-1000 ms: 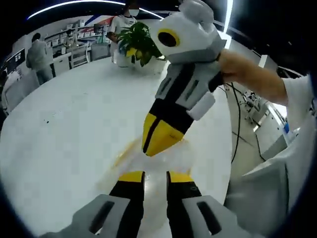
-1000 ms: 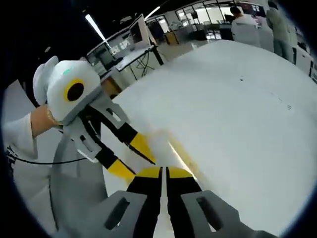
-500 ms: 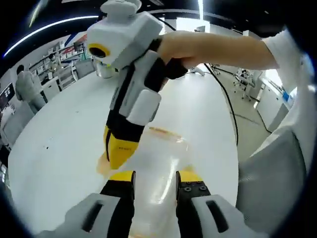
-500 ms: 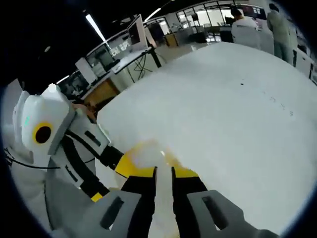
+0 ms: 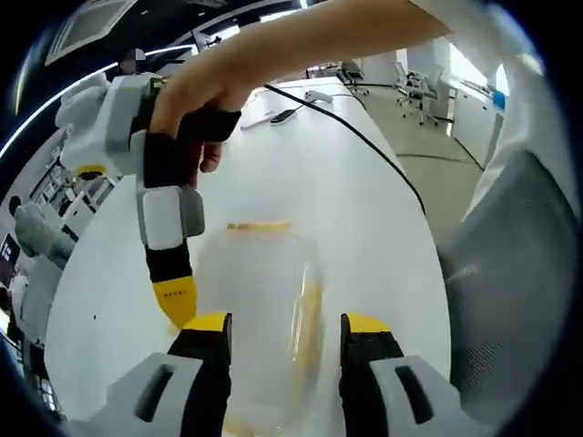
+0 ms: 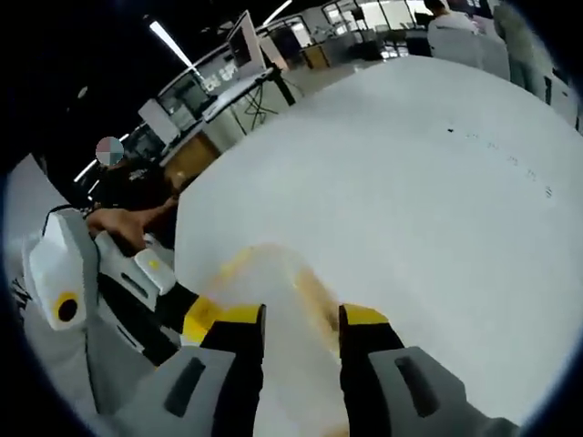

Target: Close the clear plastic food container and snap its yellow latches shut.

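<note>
The clear plastic food container (image 5: 260, 291) lies on the white table (image 5: 373, 209), blurred, with a yellow latch (image 5: 258, 225) at its far end and another (image 5: 310, 305) along its right side. My left gripper (image 5: 287, 326) is open, its jaws standing either side of the container. The right gripper (image 5: 175, 305), held by a hand, points down at the container's left side. In the right gripper view the container (image 6: 291, 296) sits between the spread jaws of my open right gripper (image 6: 296, 319). The left gripper (image 6: 202, 319) reaches in from the left. Whether the lid is seated is not clear.
A black cable (image 5: 364, 146) runs across the table's far part. A grey sleeve (image 5: 510, 273) fills the right side beyond the table edge. People (image 6: 455, 27) stand past the far edge, with desks and a monitor (image 6: 246, 36) behind.
Both grippers' jaws have spread apart from nearly closed to wide on either side of the container. The right gripper has swung from the centre-right to the left of the left gripper view.
</note>
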A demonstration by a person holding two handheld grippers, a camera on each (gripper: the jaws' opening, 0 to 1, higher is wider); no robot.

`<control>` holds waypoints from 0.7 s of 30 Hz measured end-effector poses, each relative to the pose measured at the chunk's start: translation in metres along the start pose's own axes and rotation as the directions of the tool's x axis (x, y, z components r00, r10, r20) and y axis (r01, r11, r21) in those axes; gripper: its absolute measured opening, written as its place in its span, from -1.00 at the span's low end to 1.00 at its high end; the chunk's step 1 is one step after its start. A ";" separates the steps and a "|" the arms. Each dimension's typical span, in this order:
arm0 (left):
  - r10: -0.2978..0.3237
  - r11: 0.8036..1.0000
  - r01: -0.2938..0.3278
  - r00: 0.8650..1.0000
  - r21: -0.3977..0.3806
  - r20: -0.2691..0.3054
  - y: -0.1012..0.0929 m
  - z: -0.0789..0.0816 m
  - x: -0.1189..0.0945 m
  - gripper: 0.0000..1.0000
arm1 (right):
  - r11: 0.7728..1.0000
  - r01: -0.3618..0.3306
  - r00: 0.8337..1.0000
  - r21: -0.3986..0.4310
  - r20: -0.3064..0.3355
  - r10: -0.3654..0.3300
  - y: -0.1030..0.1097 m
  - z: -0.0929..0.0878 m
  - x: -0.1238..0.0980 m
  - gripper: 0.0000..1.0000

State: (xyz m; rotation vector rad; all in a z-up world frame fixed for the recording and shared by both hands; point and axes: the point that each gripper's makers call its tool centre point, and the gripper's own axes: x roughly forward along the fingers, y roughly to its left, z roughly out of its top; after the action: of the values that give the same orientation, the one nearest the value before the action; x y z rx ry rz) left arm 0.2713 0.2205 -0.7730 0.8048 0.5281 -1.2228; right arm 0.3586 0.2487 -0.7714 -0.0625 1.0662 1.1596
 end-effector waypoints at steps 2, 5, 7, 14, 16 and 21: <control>0.033 0.998 -0.033 0.999 0.049 -0.013 0.007 -0.002 0.001 -0.17 | 1.000 -0.029 1.000 0.013 -0.012 0.029 0.002 -0.001 0.000 -0.35; 0.037 0.998 -0.036 0.999 0.050 -0.015 0.007 -0.001 0.001 -0.19 | 1.000 -0.018 0.998 -0.025 -0.067 0.016 -0.006 -0.006 0.001 -0.38; 0.046 0.997 -0.045 0.999 0.061 -0.023 0.008 -0.002 0.003 -0.20 | 0.999 -0.030 0.997 -0.043 -0.075 0.026 -0.002 -0.007 0.002 -0.39; 0.064 0.996 -0.062 0.998 0.063 -0.026 0.011 -0.002 0.003 -0.22 | 0.989 -0.044 0.993 -0.141 -0.118 0.027 0.003 -0.007 0.003 -0.45; 0.070 0.996 -0.068 0.997 0.066 -0.026 0.011 -0.002 0.004 -0.22 | 0.989 -0.044 0.992 -0.140 -0.125 0.026 0.003 -0.009 0.003 -0.45; 0.074 0.995 -0.073 0.997 0.063 -0.020 0.011 -0.003 0.004 -0.24 | 0.993 -0.038 0.991 -0.108 -0.135 0.023 0.003 -0.012 0.004 -0.45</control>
State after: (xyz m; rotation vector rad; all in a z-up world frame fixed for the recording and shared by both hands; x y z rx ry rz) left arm 0.2829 0.2213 -0.7753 0.8843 0.4766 -1.1681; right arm 0.3485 0.2472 -0.7791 -0.2136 1.1227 1.2559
